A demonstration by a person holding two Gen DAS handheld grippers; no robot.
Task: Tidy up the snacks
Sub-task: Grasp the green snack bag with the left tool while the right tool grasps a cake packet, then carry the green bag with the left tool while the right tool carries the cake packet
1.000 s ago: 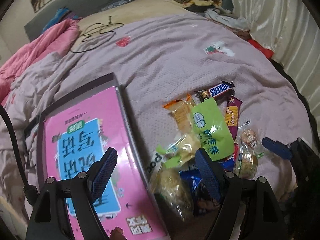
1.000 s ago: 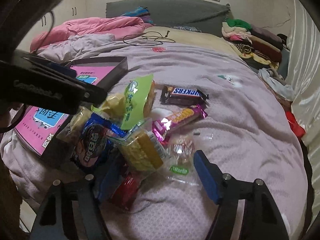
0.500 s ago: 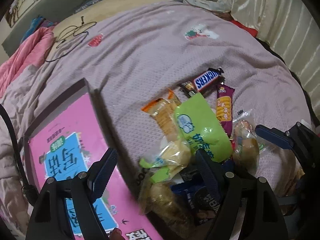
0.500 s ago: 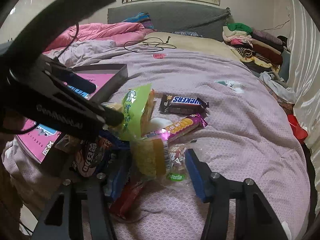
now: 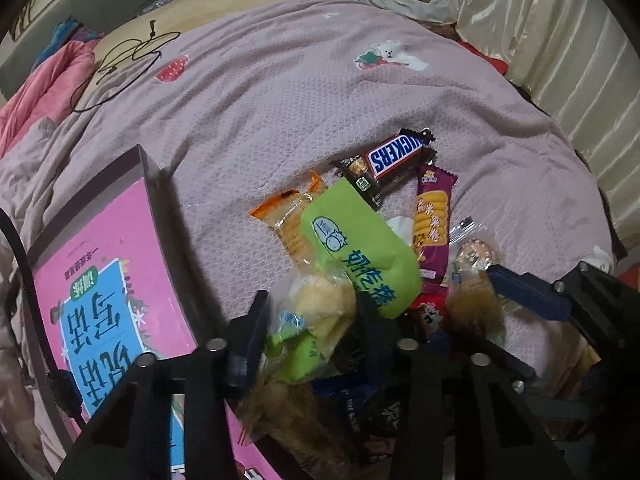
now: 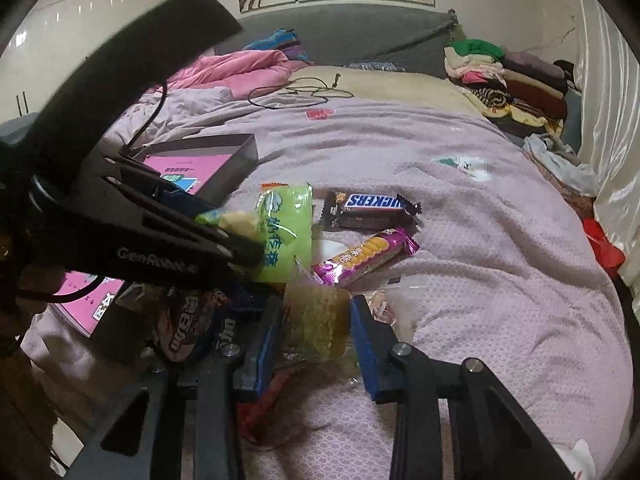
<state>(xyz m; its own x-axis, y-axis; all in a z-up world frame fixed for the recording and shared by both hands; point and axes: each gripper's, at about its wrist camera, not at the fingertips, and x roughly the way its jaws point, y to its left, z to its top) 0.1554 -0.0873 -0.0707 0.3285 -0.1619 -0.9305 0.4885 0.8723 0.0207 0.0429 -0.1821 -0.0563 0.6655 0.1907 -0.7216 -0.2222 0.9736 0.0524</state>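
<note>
A: Both grippers are down in the snack pile near the bed's near edge. Right gripper (image 6: pixel 314 330) has its jaws closing with a clear-wrapped yellow cake (image 6: pixel 316 320) between the blue pads — they look about on the wrapper.

B: Left gripper (image 5: pixel 310 330)?

A: Jaws closing too, a pale cake in a clear and green wrapper (image 5: pixel 320 308) between them. Blurred, so I can't tell whether the pads press yet.

B: Advice?

A: Pinch the cake body, not the loose film. The film is slick and crinkly and I'd expect it to slide out. Squeeze gently; the cakes look soft. Lift straight so the neighbouring green packet (image 5: pixel 360 256) isn't dragged.

B: Destination?

A: Probably the dark shallow box (image 6: pixel 240 156) with the pink printed bottom, just beside the pile at the bed's left edge. Snickers bar (image 6: pixel 370 210) and purple wafer bar (image 6: pixel 364 256) lie flat beyond the pile — firmer, easier picks.
</note>
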